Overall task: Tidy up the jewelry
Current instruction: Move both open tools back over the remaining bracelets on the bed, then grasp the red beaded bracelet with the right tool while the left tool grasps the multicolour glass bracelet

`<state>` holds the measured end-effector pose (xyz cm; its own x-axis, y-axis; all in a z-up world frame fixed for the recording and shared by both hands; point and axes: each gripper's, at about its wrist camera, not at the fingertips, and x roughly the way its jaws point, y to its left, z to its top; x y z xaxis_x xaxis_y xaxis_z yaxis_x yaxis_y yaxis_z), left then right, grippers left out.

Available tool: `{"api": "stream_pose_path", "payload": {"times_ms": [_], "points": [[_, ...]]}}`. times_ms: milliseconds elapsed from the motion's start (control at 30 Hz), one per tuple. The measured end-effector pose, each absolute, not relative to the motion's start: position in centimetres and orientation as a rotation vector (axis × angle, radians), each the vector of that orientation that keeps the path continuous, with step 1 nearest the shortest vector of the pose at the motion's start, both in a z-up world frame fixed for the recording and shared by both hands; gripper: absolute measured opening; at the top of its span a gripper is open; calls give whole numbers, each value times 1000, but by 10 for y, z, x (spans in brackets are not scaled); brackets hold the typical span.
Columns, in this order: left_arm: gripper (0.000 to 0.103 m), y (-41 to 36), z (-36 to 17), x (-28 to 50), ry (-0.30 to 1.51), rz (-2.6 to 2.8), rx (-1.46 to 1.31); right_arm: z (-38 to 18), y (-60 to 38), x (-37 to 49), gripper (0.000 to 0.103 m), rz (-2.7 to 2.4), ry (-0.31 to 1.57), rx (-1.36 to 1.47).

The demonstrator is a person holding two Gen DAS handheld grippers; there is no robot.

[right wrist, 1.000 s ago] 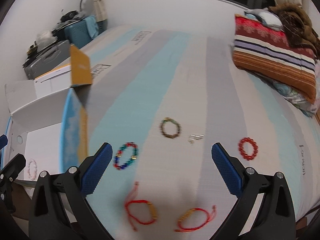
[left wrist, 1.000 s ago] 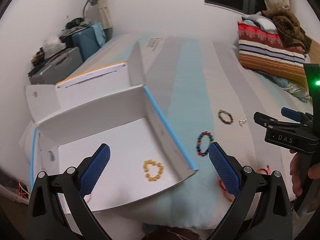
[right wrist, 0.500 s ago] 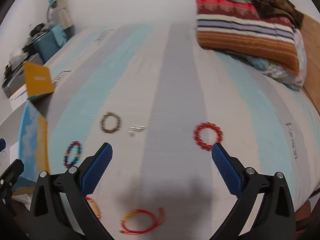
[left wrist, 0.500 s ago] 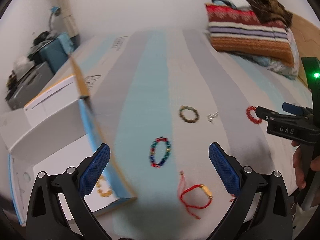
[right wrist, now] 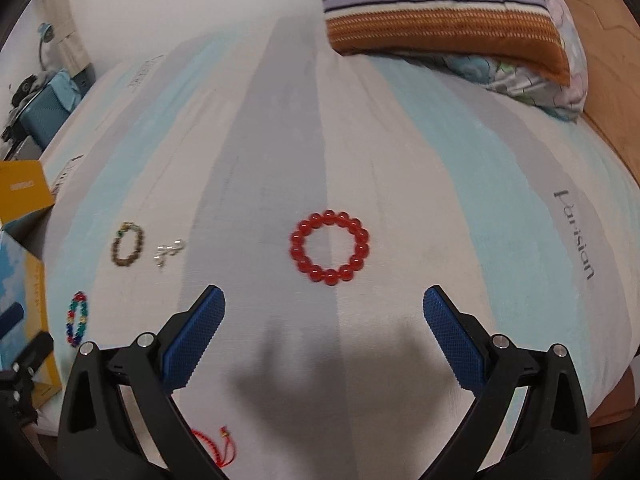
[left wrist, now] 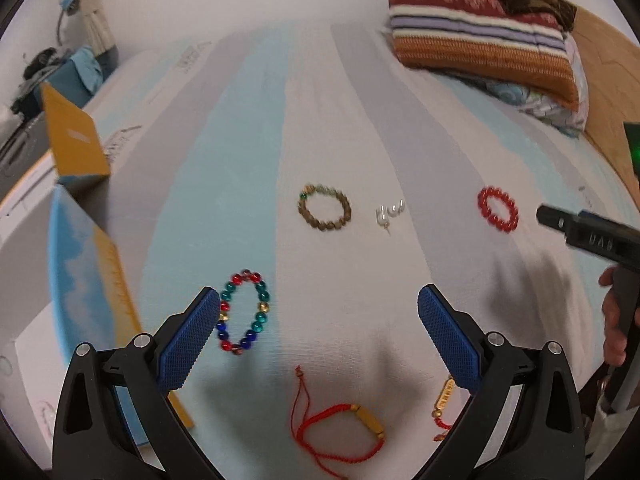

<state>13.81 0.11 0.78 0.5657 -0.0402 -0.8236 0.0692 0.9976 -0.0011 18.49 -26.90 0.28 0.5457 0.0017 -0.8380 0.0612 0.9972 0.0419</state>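
Striped bed (right wrist: 400,160) carries jewelry. Box (left wrist: 80,248) at bed's left edge. Left hand-held gripper (left wrist: 320,336) released, empty, above multicolour bracelet (left wrist: 244,312). Right hand-held gripper (right wrist: 324,332) released, empty, near red bead bracelet (right wrist: 329,247).

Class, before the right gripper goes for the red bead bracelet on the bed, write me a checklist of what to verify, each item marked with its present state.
1. Right gripper open: ok, fingers spread wide.
2. Right gripper empty: ok.
3. Red bead bracelet lined up ahead, between the fingers: ok.
4. Bracelet lying flat and apart from other jewelry: ok; the silver earrings lie well to its left.
5. Left gripper out of the way: ok, it is over the red cord bracelet.
6. Box ready to receive: cannot tell, its inside is barely in view.
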Motion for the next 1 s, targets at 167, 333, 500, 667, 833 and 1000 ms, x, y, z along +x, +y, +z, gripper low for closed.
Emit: {"api": "stream_pose_path", "payload": {"times_ms": [167, 333, 500, 667, 833, 1000], "points": [[97, 9, -16, 152, 994, -43, 5, -21, -276, 203, 96, -60, 1005, 75], [97, 13, -35, 166, 1008, -32, -3, -40, -277, 220, 96, -74, 1012, 66], [97, 13, -54, 173, 1029, -25, 17, -55, -281, 230, 96, -79, 1007, 66], [97, 18, -65, 179, 1045, -25, 0, -66, -290, 239, 96, -103, 1011, 63], [97, 21, -71, 182, 1054, -35, -13, -75, -300, 247, 95, -122, 1034, 80], [97, 28, -69, 182, 1039, -14, -21, -83, -305, 252, 90, -136, 1058, 98]]}}
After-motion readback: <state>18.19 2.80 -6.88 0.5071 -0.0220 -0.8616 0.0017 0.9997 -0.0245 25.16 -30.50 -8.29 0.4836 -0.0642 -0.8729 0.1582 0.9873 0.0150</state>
